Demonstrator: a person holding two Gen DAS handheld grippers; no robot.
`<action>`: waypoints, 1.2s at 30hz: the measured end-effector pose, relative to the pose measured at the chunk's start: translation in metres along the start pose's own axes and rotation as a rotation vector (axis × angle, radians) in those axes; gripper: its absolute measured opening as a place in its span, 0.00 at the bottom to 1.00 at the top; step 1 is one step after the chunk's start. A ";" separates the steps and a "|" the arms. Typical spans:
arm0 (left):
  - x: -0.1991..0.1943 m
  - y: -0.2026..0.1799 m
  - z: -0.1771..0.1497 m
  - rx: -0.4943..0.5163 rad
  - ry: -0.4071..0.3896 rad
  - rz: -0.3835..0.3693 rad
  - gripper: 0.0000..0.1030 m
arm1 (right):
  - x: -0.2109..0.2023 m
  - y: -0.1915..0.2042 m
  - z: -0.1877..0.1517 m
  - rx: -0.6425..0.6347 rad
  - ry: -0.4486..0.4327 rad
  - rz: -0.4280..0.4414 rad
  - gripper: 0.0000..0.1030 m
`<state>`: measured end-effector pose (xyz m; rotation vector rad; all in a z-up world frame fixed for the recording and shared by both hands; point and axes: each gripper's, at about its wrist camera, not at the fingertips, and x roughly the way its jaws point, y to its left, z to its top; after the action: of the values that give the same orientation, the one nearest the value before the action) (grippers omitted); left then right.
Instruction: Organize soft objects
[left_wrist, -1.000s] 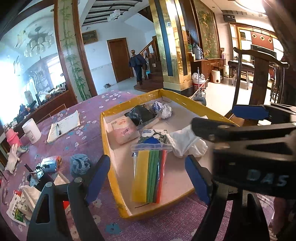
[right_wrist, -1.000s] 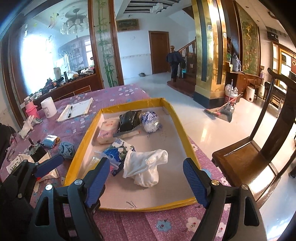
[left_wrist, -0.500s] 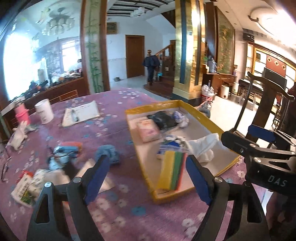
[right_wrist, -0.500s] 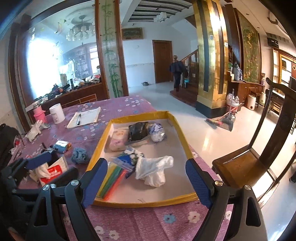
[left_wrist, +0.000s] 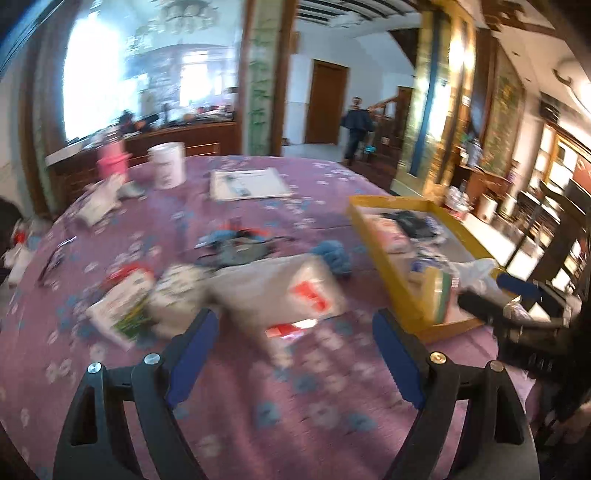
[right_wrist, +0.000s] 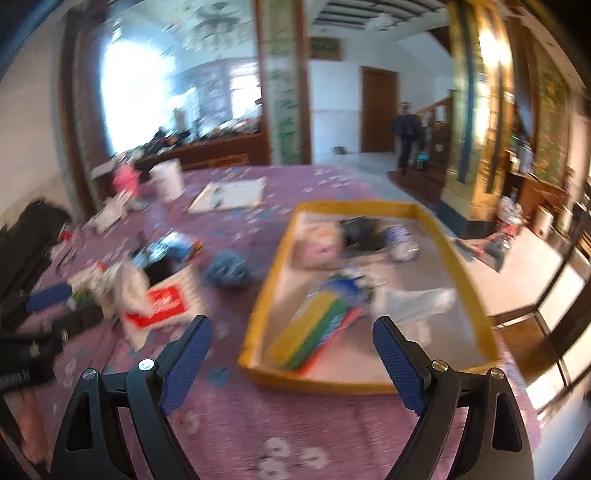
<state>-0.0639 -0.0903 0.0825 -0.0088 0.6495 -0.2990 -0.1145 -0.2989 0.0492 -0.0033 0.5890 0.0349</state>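
Observation:
A yellow-rimmed tray (right_wrist: 267, 291) on the purple tablecloth holds a striped cloth pack (right_wrist: 314, 332), a white cloth (right_wrist: 417, 299), a pink pack (right_wrist: 321, 247) and a dark item. Left of it lie a blue fluffy ball (right_wrist: 227, 271) and a white bag with red print (right_wrist: 162, 302). My right gripper (right_wrist: 291, 320) hangs open over the tray's near left corner, holding nothing. My left gripper (left_wrist: 293, 314) is open and empty above the white bag (left_wrist: 291, 291), with the blue ball (left_wrist: 334, 254) beyond and the tray (left_wrist: 384, 258) to its right. Both views are blurred.
A crumpled white cloth (left_wrist: 177, 295) and a printed packet (left_wrist: 122, 306) lie at the left. Farther back stand a white cup (left_wrist: 168, 164), a pink cup (left_wrist: 110, 160) and a clipboard (left_wrist: 247, 182). A person (left_wrist: 356, 125) stands far off by the stairs.
Both grippers have swung left. The left one went from over the tray to over the loose items on the cloth. The right one now faces the tray's left rim. Both stayed open.

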 end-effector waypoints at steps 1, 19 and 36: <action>-0.005 0.011 -0.003 -0.018 -0.012 0.026 0.83 | 0.004 0.009 -0.003 -0.022 0.010 0.022 0.89; 0.043 0.157 -0.002 -0.266 0.188 0.187 0.83 | 0.052 0.060 -0.035 -0.111 0.158 0.258 0.89; 0.019 0.132 -0.031 -0.252 0.202 0.139 0.18 | 0.048 0.066 -0.019 -0.130 0.150 0.302 0.89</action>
<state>-0.0327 0.0337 0.0330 -0.1755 0.8812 -0.0823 -0.0869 -0.2315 0.0070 -0.0438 0.7320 0.3684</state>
